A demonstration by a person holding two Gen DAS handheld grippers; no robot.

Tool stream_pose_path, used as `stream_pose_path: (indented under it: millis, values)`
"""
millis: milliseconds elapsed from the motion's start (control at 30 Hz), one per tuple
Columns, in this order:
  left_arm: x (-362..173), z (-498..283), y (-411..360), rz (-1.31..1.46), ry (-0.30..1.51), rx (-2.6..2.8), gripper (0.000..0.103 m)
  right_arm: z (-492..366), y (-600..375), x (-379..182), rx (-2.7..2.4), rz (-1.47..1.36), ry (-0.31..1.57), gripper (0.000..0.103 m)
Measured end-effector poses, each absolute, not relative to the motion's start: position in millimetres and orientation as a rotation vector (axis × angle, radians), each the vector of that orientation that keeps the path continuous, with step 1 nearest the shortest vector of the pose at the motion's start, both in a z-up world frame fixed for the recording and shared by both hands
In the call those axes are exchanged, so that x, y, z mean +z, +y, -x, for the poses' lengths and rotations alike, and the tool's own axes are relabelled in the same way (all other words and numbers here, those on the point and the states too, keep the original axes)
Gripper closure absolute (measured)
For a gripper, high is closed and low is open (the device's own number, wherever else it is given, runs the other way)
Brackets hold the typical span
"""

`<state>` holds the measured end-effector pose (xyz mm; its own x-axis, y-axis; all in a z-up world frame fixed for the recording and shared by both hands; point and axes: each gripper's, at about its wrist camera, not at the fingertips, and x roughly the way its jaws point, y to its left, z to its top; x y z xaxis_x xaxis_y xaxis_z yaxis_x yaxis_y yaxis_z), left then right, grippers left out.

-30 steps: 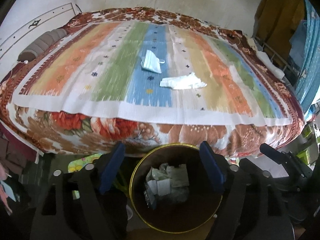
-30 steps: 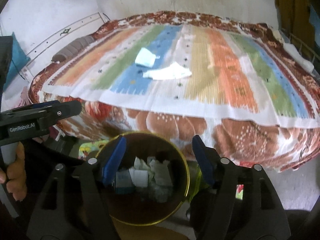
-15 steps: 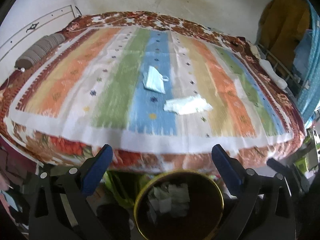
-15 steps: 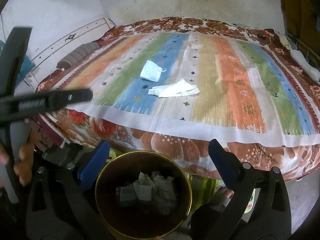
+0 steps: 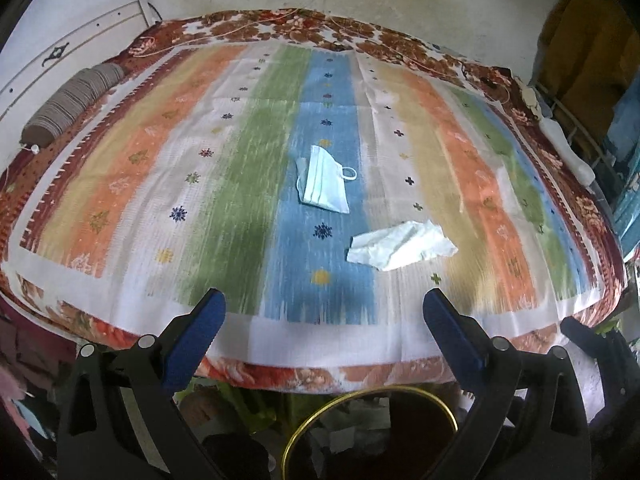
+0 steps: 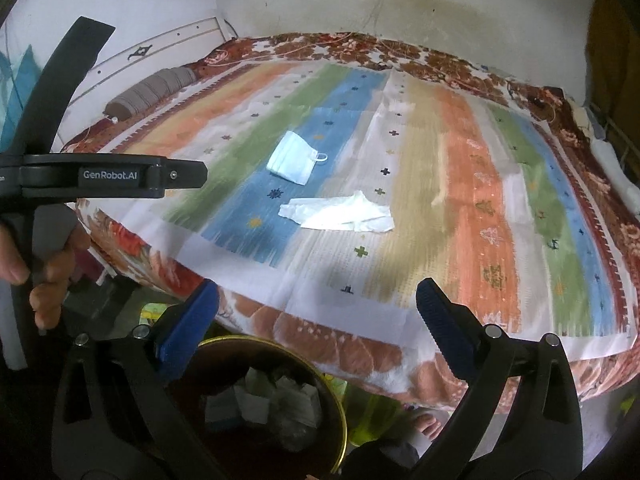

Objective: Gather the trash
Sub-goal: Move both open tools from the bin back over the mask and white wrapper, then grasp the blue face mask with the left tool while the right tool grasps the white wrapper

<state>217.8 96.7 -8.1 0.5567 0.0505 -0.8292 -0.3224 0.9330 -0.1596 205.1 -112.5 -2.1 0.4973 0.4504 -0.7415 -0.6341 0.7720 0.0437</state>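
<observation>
A light blue face mask (image 5: 325, 181) (image 6: 295, 157) lies on the blue stripe of the bed's striped cover (image 5: 240, 184) (image 6: 460, 200). A crumpled white tissue (image 5: 400, 245) (image 6: 340, 213) lies just nearer and to its right. A dark bin with a gold rim (image 5: 370, 394) (image 6: 340, 420), holding several scraps of paper, stands on the floor at the foot of the bed. My left gripper (image 5: 324, 312) hangs open over the bed's near edge, nothing between its blue pads. My right gripper (image 6: 318, 304) is open too, empty, above the bin's far rim.
A striped bolster (image 5: 72, 104) (image 6: 152, 90) lies at the far left of the bed by the white headboard. Clothes and blue fabric (image 5: 624, 128) hang at the right. A hand (image 6: 44, 264) holds the left gripper's handle at the left of the right wrist view.
Both grippers' jaws have spread wider and moved from over the bin towards the bed. The mask and tissue look nearer and have not moved on the cover.
</observation>
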Motion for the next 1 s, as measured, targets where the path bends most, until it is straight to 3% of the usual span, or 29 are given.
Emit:
stream_pose_path:
  millis: [367, 633, 1000]
  values:
    - [-30, -263, 119, 0.336, 0.976, 0.223, 0.008, -237, -83, -16, 0.725, 0.343, 0.844, 0.010]
    - [-60, -291, 141, 0.383, 1.024, 0.220, 0.019, -265, -66, -38, 0.775, 0.376, 0.885, 0.013]
    - [-83, -317, 156, 0.409, 1.018, 0.193, 0.022, -300, -44, -62, 0.776, 0.451, 0.909, 0.015]
